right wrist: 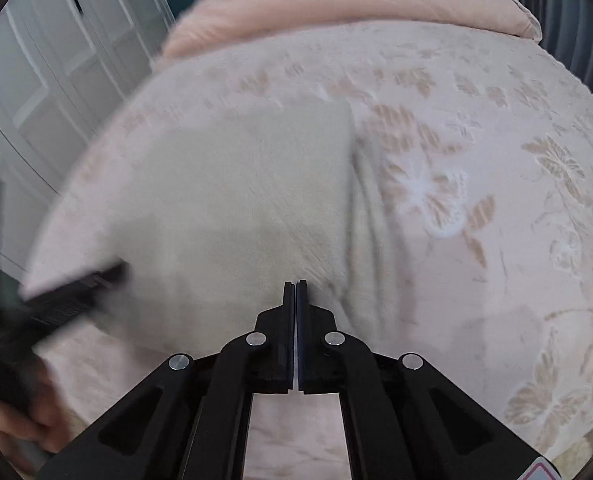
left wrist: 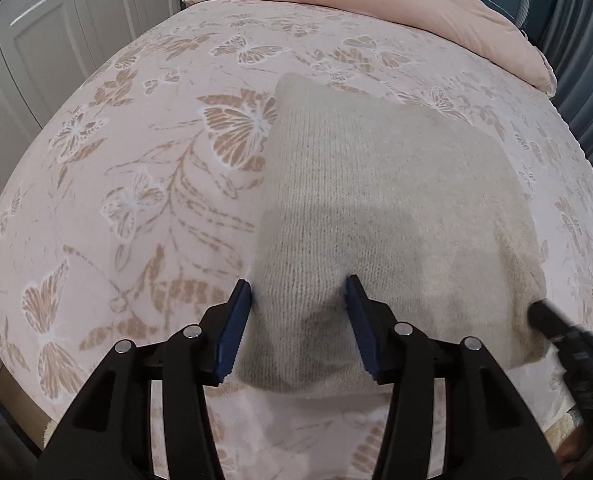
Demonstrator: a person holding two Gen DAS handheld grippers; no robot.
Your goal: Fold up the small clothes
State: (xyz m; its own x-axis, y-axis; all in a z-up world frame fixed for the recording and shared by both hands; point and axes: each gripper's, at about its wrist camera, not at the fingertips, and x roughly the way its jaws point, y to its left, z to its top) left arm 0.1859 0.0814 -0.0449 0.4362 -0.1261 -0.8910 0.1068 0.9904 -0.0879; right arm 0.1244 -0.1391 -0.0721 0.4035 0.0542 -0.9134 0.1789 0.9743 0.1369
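While the beige knit garment (left wrist: 376,208) lies ahead, long axis running away | left gripper (left wrist: 298,300) nearer, spread wide, straddling its near-left edge, empty | right gripper (right wrist: 295,292) pressed closed at the near hem, possibly pinching fabric; blurred.

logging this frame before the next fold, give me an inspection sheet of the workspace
surface: bed cover, pink with butterfly print, lightly wrinkled
job's things: beige knit lies flat on the cover, folded to a rough rectangle
clutter: nothing seen on the cover besides the knit
grippers: left gripper open, its fingers straddling the knit's near left corner; right gripper shut, tips at the knit's near right edge; whether it pinches fabric cannot be told
cables: nothing seen
surroundings: pink duvet bunched at the far end; white wardrobe doors to the left
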